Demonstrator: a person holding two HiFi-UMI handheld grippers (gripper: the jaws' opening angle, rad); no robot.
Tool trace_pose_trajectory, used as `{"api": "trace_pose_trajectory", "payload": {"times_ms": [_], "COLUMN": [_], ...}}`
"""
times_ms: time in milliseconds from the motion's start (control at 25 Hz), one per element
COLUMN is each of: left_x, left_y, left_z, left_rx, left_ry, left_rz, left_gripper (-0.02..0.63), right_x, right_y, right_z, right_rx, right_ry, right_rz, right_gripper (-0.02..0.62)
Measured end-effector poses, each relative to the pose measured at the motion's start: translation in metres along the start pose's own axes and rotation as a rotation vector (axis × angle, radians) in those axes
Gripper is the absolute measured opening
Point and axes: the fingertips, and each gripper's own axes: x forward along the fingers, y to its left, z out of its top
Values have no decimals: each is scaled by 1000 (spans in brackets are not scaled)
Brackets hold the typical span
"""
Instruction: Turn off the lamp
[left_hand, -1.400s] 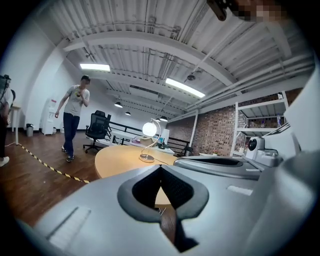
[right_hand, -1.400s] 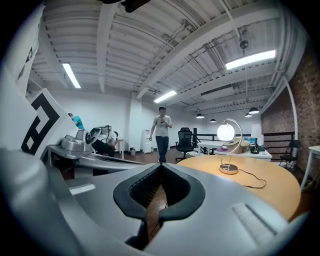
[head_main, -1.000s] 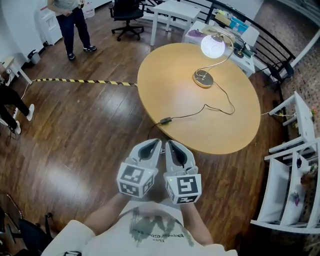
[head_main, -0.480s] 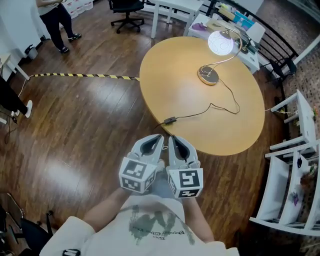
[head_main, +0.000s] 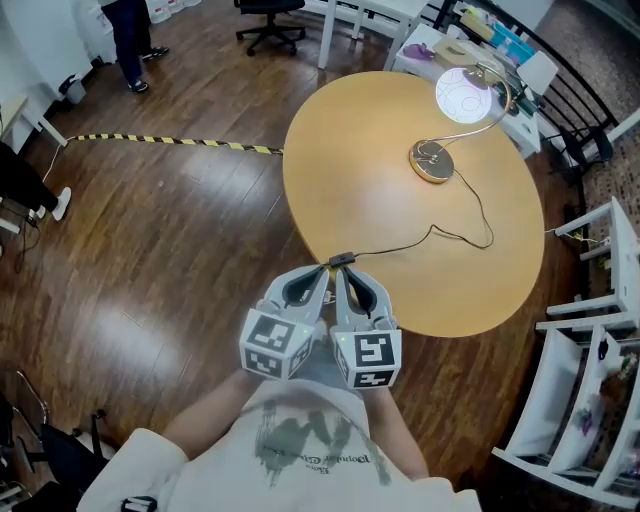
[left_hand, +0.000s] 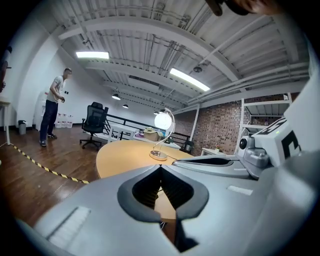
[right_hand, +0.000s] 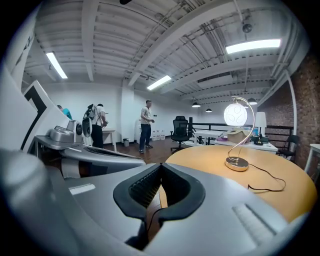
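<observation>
- The lamp (head_main: 462, 97) is lit: its round globe glows on a curved stem above a disc base (head_main: 432, 162), which stands on the far right part of the round wooden table (head_main: 360, 170).
- A thin black cord (head_main: 470, 225) runs from the base across the tabletop towards the near edge, where it passes through a small dark inline block (head_main: 342, 260), probably the switch.
- The left gripper (head_main: 318, 275) has its jaws pressed together with nothing between them; through the gap behind the tips, its own view shows only tabletop.
- The right gripper (head_main: 340, 277) is likewise closed and empty. The two are held side by side, touching or nearly so, with their tips at the near edge of the table just beside the inline block.
- Judged from this, the task is at the approach step and the light has not yet been switched off.
- The next move probably calls for one closed tip to come down on the block and press its button, with the other gripper perhaps steadying the cord so the block does not slide. If the control is on the base instead, a long reach to the far right is needed.
- No brand or label can be read. The gripper cubes carry only black-and-white square markers, and the print on the person's shirt (head_main: 300, 450) is too blurred to make out.
</observation>
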Motion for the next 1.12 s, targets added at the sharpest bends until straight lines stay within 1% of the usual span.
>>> {"api": "trace_pose_trajectory", "payload": {"times_ms": [400,680,880,1120], "left_x": [35,39,42,40], "left_y": [21,37,43,51], "left_z": [-15,-22,-23,-27], "left_rx": [-46,-63,-72,-76], "left_ry": [61,77,83,96], "left_rz": [30,62,76,95], "left_gripper": [0,0,0,0], "right_x": [41,64,79,96], "right_y": [-26,-49,-53,-56], "right_z": [-28,-70,-100,-123], "right_rx": [32,48,49,31], "right_ry": [77,172,258,327], "right_rz": [27,5,17,13], "right_gripper": [0,0,0,0]}}
